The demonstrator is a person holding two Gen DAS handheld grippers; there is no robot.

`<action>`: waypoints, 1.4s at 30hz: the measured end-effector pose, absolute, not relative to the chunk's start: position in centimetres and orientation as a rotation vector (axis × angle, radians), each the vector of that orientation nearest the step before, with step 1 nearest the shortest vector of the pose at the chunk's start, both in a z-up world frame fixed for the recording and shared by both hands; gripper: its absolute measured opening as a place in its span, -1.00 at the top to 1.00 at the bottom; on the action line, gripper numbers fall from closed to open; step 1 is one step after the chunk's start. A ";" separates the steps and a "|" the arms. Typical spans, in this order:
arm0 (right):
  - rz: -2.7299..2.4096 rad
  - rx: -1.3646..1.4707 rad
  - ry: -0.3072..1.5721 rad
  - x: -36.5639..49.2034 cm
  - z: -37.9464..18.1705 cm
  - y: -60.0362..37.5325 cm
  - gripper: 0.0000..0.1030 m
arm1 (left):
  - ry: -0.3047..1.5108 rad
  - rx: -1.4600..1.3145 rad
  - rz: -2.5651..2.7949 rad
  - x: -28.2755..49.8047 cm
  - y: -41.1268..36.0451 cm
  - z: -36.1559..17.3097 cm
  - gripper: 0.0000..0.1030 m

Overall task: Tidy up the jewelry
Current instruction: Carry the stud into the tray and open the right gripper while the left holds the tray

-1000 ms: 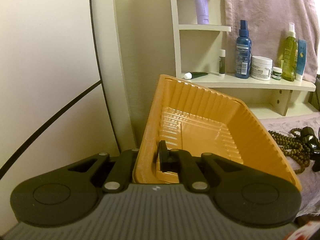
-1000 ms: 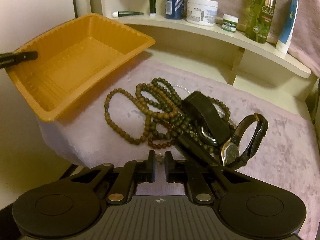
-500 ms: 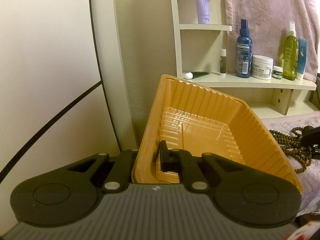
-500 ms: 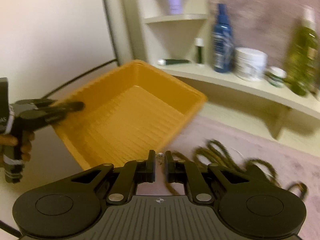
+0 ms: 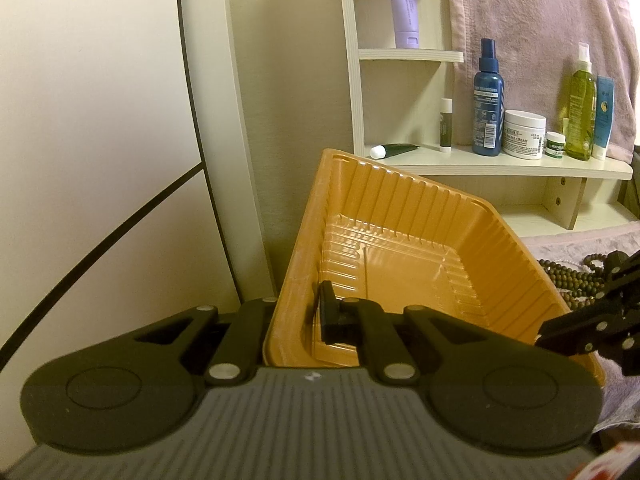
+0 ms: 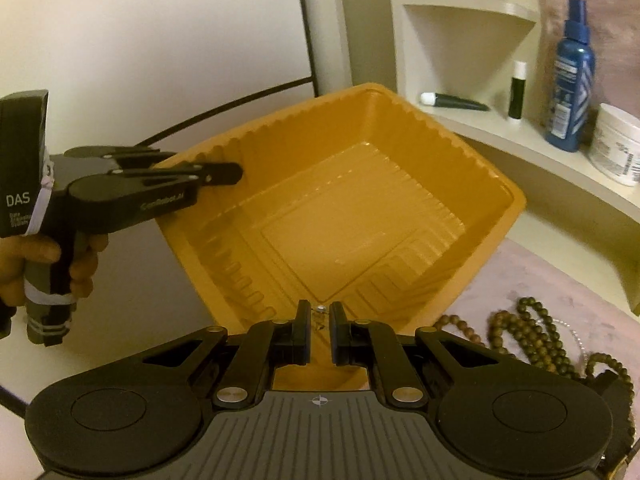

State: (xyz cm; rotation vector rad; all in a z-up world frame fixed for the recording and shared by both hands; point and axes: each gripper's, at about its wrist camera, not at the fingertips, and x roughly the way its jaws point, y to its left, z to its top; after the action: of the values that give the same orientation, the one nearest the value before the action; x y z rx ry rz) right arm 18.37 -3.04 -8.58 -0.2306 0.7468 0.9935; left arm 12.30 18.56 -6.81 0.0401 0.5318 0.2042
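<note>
My left gripper (image 5: 298,314) is shut on the near rim of an orange plastic tray (image 5: 400,256) and holds it tilted at the table's left edge; it also shows in the right wrist view (image 6: 224,172). My right gripper (image 6: 319,320) hovers over the tray's (image 6: 360,216) near rim, its jaws nearly closed on a small silver jewelry piece (image 6: 320,309). The tray is empty inside. Brown bead strands (image 6: 540,344) lie on the pink cloth to the right, and show in the left wrist view (image 5: 572,280).
A cream shelf (image 5: 500,164) behind the tray holds a blue spray bottle (image 5: 487,120), a white cream jar (image 5: 524,134), a green bottle (image 5: 582,120) and small tubes. A pink towel (image 5: 540,20) hangs behind. A pale wall stands at left.
My right gripper swung left from the bead pile on the cloth to above the tray, carrying the small silver piece. The left gripper and tray stayed nearly still.
</note>
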 end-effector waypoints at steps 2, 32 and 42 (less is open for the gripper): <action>0.999 -0.241 0.749 18.4 -8.8 -2.8 0.83 | 0.531 0.040 0.204 12.3 18.6 -6.8 0.85; 0.959 -0.155 0.701 18.8 -7.6 -3.4 -0.09 | 0.532 0.053 0.200 12.5 18.6 -6.8 0.87; 0.866 -0.066 0.630 18.5 -5.6 -7.3 -0.18 | 0.534 0.063 0.192 12.6 18.3 -6.8 0.89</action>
State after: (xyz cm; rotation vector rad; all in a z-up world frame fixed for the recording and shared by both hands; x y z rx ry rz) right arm 18.52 -7.27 -5.59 -0.0660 0.6300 0.8659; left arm 12.57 18.27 -6.83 0.0629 0.5341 0.1915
